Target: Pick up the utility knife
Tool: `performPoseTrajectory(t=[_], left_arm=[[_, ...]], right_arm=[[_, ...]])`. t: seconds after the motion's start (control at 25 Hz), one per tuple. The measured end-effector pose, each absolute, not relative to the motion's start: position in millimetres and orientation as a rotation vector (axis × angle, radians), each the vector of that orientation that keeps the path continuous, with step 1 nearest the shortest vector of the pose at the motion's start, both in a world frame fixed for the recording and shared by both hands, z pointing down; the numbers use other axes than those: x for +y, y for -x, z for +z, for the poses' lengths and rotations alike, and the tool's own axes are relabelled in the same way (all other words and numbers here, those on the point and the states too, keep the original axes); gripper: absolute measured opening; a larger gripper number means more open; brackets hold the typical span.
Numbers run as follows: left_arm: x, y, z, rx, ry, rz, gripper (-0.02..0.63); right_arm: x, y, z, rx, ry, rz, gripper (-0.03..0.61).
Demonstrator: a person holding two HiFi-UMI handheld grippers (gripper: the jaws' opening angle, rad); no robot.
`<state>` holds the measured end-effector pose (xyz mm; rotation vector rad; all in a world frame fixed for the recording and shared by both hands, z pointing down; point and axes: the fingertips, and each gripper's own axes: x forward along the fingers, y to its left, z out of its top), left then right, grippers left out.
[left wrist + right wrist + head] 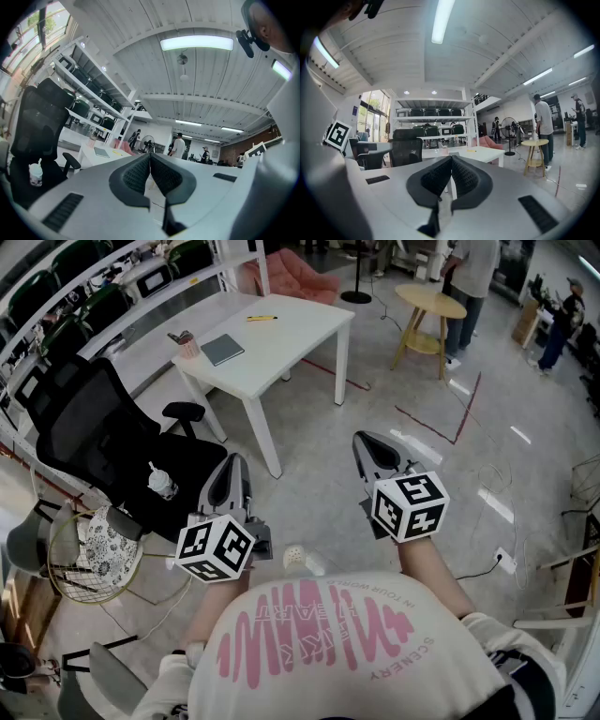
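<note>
The utility knife (pixel 262 318) is a small yellow object lying near the far edge of the white table (pixel 281 334). It shows as a thin yellow streak (pixel 472 150) in the right gripper view. Both grippers are held in the air over the floor, well short of the table. My left gripper (pixel 234 461) has its jaws shut with nothing between the pads, as the left gripper view (pixel 150 155) confirms. My right gripper (pixel 362 439) is also shut and empty, pointing toward the table (pixel 451 158).
A grey notebook (pixel 222 349) and a pink cup of pens (pixel 187 343) sit on the table. A black office chair (pixel 94 427) with a bottle (pixel 161 483) on its seat stands at the left. A round wooden side table (pixel 429 304) and people stand beyond.
</note>
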<state>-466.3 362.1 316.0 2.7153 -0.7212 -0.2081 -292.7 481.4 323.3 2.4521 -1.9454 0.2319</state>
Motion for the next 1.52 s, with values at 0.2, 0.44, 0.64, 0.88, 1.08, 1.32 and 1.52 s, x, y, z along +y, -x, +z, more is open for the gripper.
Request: performPoseTrajectory(t=[0.2,0.44,0.64,0.88,1.08,1.32,1.52], left_arm=[[362,472,321,-0.733,-2.703,-0.211,0.025],[368,475,332,-0.735,-2.684,-0.19,0.025],[365,471,341,-0.719,-2.681,-0.151,0.025],[329,453,347,-0.72,-2.663,-0.145,0.025],[291,418,351,-0.678,-2.664,-0.141,0.025],[234,368,344,-0.623,-2.663,-0.151,0.025],[179,331,326,-0.568,-2.674,-0.169,0.025]], right_arm=[[484,296,330,-1.943,-2.45,0.242,0.014],[488,301,346,-1.956,-2.436,0.31,0.015],[487,291,359,-1.979,-2.507,0.429,0.015],[462,266,367,-1.949,-2.549,0.475,0.015],[426,237,375,-1.898,-2.546,0.48,0.015],[371,196,370,-1.858,-2.542,0.474,0.015],[311,165,347,-1.836,-2.531,0.414,0.015]])
